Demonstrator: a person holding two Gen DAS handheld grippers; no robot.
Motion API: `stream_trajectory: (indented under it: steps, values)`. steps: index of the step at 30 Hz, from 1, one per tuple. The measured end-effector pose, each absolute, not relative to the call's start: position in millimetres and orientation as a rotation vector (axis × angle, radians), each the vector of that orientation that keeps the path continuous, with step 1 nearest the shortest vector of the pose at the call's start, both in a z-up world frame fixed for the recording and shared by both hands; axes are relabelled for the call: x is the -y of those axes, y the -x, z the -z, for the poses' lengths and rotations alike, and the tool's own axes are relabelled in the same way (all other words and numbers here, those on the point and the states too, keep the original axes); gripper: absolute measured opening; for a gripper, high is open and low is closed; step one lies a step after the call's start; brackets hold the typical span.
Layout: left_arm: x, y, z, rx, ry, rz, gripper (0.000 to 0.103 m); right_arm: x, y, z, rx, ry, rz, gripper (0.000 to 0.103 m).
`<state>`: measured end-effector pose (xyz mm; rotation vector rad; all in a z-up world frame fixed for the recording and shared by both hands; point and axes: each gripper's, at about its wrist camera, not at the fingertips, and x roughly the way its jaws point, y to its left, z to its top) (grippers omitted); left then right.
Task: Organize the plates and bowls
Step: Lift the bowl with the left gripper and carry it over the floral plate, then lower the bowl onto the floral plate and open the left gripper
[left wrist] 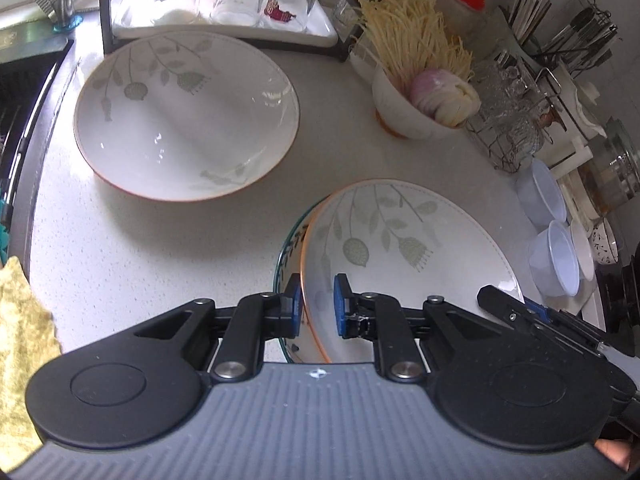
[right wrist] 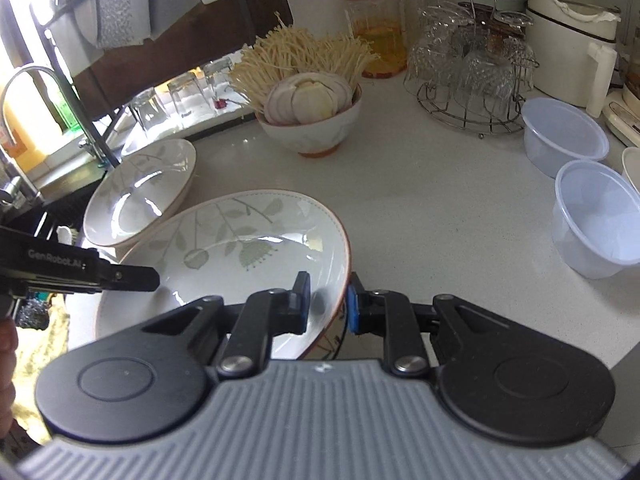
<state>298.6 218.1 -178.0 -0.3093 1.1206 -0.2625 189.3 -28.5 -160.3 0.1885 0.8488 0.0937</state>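
Observation:
A white deep plate with a grey-green leaf pattern and an orange rim (left wrist: 404, 248) (right wrist: 240, 248) is held from two sides. My left gripper (left wrist: 318, 306) is shut on its near-left rim. My right gripper (right wrist: 328, 304) is shut on its right rim. Under this plate sits a green-rimmed patterned bowl (left wrist: 282, 280) (right wrist: 332, 342), mostly hidden; I cannot tell whether the pads pinch it too. A second leaf plate (left wrist: 186, 116) (right wrist: 140, 196) lies on the white counter (left wrist: 132, 264) to the left, beyond the held one.
A bowl of enoki mushrooms and sliced onion (left wrist: 420, 108) (right wrist: 312, 120) stands behind. Two clear plastic tubs (right wrist: 592, 220) sit right. A wire rack of glasses (right wrist: 472, 76), a tray of upturned glasses (left wrist: 224, 8) and the sink (left wrist: 24, 92) border the counter. A yellow cloth (left wrist: 24, 340) lies near left.

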Motion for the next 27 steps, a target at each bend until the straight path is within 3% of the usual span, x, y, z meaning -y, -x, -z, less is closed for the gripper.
stream_trajectory:
  steps: [18,21,23,27]
  values:
    - [-211,-297,194,-1.148,0.265,0.286,0.02,21,-184,174,-0.858,-0.145,-0.045,0.022]
    - [-212,-296,192,-1.142,0.271,0.295,0.026,22,-184,177,-0.855,-0.151,-0.033,0.023]
    - [-215,-296,190,-1.133,0.293,0.31,0.037,21,-185,177,-0.844,-0.151,-0.04,0.023]
    - [-221,-297,188,-1.14,0.324,0.331,0.038,24,-187,176,-0.848,-0.192,-0.043,0.023]
